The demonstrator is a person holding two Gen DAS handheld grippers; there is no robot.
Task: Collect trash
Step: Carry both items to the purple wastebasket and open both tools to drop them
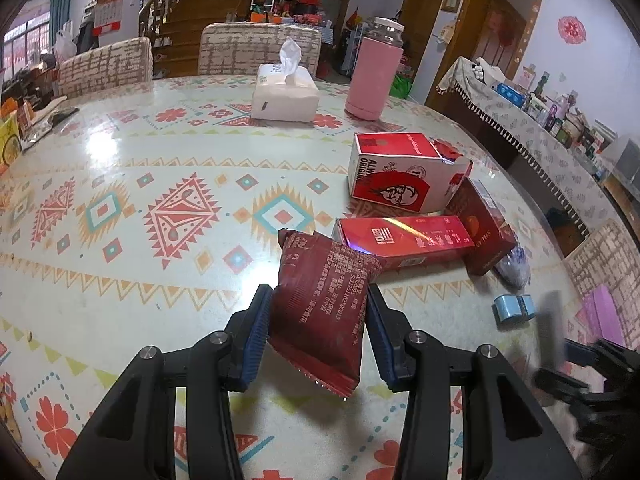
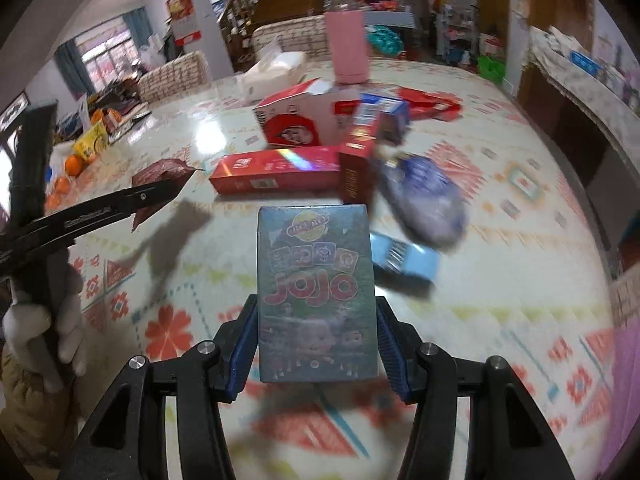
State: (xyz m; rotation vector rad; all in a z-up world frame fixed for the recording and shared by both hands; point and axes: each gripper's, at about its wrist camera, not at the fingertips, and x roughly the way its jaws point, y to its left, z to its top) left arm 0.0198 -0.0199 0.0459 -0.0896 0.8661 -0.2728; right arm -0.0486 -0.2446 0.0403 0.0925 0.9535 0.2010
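The left gripper [image 1: 318, 312] clamps a crinkled dark-red foil wrapper [image 1: 320, 304] above the glossy patterned tablecloth [image 1: 160, 152]. The right gripper [image 2: 316, 320] grasps a flat rectangular blue-green cardboard box [image 2: 316, 292]. At two o'clock from the wrapper lies a long glossy red carton [image 1: 404, 240].

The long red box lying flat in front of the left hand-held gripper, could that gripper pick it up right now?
Probably not: the left hand-held gripper is already shut on a dark red wrapper, though the long red box lies unobstructed just beyond.

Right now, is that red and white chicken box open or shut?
Open: the red and white chicken box has its right end flaps standing apart, lying on the table.
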